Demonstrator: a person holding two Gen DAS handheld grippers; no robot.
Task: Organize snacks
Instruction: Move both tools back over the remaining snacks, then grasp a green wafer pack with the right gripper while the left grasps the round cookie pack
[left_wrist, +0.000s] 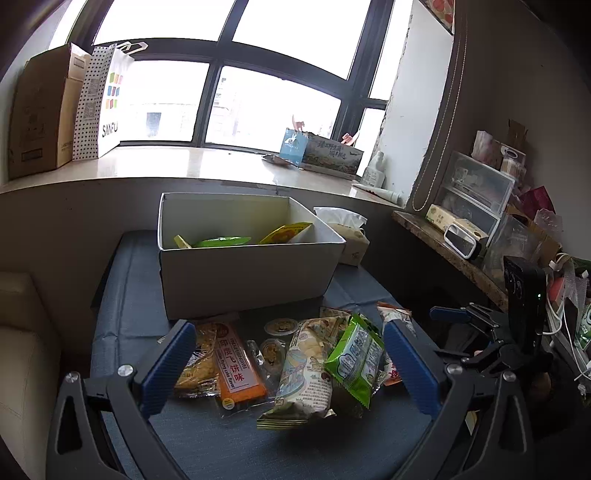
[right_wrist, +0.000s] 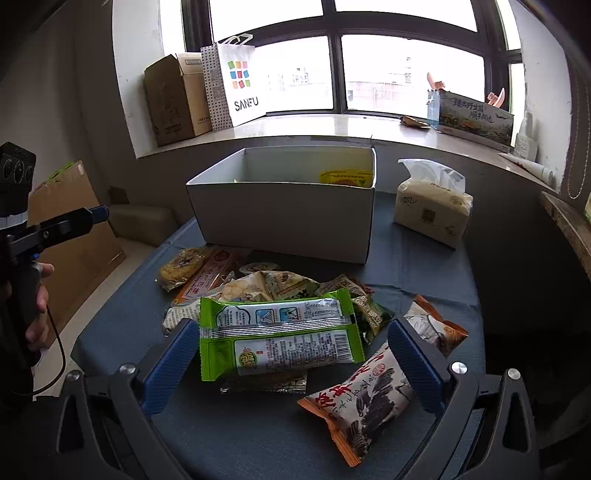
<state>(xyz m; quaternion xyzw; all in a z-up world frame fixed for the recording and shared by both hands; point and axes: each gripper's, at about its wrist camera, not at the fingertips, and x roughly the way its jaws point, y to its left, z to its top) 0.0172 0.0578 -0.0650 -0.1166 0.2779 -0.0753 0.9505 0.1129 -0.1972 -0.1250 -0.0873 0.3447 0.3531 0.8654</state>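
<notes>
**Loose snack packets wait in front of the box**

A blue-covered tabletop (right_wrist: 424, 258) carries a white box (right_wrist: 280, 218) at its far side, with a pile of snack packets (left_wrist: 295, 362) lying just in front of it. A few packets already sit inside the box, mostly hidden by its walls; only green and yellow tops show. A tissue pack (right_wrist: 432, 206) stands beside the box.

The green packet (right_wrist: 280, 332) lies on top of the pile, between the spread fingers of the right gripper (right_wrist: 291, 354), which hold nothing. The left gripper (left_wrist: 291, 362) is likewise spread wide and empty above the pile.

These packets look light, soft and crinkly, with slick film likely to slip. The crimped end seams or the flat middle seem the safest hold; the contents may crush. Lower packets overlap, so their shapes and labels are partly hidden.
</notes>
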